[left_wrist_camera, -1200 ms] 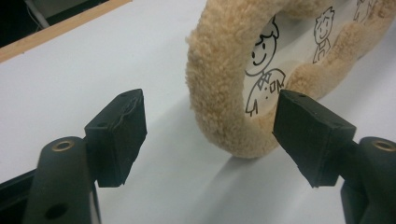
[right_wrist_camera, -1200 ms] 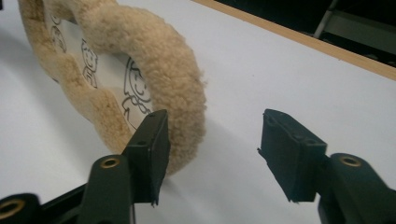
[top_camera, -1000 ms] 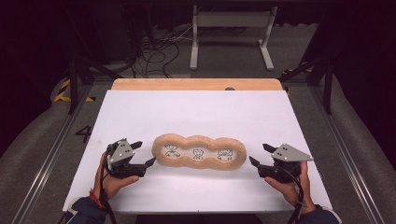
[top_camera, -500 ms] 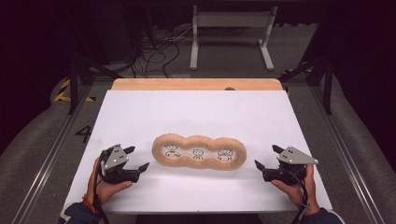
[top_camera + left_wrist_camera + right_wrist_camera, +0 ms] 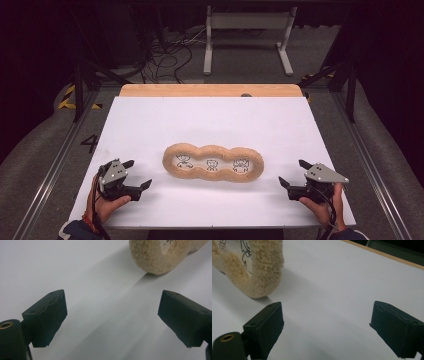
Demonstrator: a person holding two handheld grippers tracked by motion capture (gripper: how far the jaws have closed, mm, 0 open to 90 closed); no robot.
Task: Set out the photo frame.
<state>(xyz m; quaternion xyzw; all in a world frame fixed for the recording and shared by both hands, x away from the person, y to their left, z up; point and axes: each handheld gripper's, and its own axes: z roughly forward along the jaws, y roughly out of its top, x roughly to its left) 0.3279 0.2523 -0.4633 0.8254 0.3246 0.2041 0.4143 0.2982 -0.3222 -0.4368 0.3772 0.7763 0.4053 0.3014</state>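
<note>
My left gripper (image 5: 134,174) jaws just opened wider, nothing between. Right gripper (image 5: 294,173) same, empty. Both hands farther from fuzzy frame (image 5: 213,163) than a second ago, lower, nearer table (image 5: 150,115) edge. Frame lies mid-table, untouched.

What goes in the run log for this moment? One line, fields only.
left gripper: jaws just opening, empty | right gripper: jaws just opening, empty | fuzzy frame: flat on table, between grippers, untouched
</note>
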